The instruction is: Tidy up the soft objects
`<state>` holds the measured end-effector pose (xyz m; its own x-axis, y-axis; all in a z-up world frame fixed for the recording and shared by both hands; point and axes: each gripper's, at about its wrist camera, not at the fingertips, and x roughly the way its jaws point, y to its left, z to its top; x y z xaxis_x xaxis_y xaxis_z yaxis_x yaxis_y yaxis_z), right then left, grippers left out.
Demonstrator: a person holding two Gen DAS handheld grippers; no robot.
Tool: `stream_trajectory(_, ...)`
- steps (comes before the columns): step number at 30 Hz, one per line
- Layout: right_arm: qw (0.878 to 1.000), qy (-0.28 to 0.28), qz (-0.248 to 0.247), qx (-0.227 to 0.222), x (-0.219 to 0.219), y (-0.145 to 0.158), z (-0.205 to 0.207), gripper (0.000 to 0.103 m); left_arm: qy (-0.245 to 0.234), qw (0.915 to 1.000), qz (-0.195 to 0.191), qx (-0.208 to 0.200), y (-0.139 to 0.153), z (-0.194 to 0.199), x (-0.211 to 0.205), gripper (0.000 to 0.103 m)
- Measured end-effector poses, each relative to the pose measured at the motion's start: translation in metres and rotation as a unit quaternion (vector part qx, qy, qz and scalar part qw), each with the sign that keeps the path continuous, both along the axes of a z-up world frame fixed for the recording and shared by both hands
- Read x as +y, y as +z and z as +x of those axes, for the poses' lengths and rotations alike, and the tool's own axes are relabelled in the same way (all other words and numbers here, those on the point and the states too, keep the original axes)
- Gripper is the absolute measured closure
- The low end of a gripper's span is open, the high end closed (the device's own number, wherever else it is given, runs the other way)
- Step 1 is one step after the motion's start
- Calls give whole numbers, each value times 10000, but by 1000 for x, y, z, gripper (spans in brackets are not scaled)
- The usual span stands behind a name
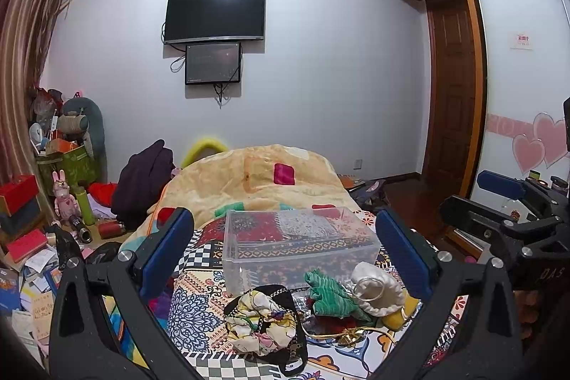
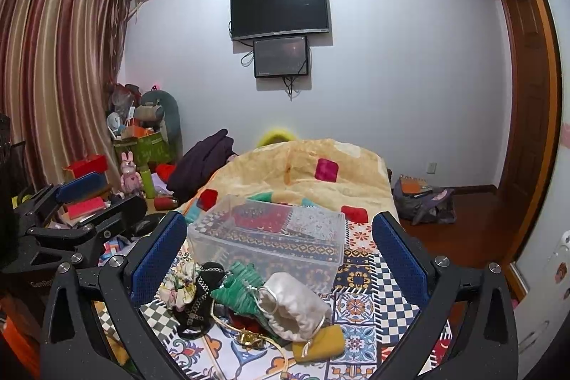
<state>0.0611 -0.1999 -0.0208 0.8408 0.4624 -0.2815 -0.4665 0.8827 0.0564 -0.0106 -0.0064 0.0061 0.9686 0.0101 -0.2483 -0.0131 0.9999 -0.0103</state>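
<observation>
A heap of soft items lies on the patterned bedspread: a floral scrunchie (image 1: 254, 323) (image 2: 180, 284), a black chain pouch (image 1: 285, 301) (image 2: 199, 305), a green cloth (image 1: 329, 298) (image 2: 240, 289), a white satin drawstring pouch (image 1: 377, 291) (image 2: 292, 303) and a yellow pouch (image 1: 399, 312) (image 2: 319, 342). An empty clear plastic box (image 1: 299, 246) (image 2: 267, 243) stands just behind the heap. My left gripper (image 1: 285, 259) is open, above and in front of the heap. My right gripper (image 2: 278, 259) is open too, with the heap between its fingers. Each shows in the other's view, at the side.
A folded beige quilt (image 1: 256, 180) lies at the far end of the bed. Clutter of boxes, toys and books fills the floor at the left (image 1: 64, 202). A backpack (image 2: 424, 198) lies on the floor at the right, near the wardrobe (image 1: 449, 88).
</observation>
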Motion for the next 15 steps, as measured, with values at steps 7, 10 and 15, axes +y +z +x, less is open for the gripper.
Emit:
stream_trajectory(7, 10000, 3, 2, -29, 1, 1, 0, 0, 15, 10000, 26, -8, -1, 0, 0, 0)
stream_trajectory(10, 10000, 14, 12, -24, 0, 0, -1, 0, 28, 10000, 27, -11, -1, -1, 1, 0)
stream_trajectory(15, 10000, 11, 15, -30, 0, 1, -1, 0, 29, 10000, 45, -21, -1, -1, 0, 0)
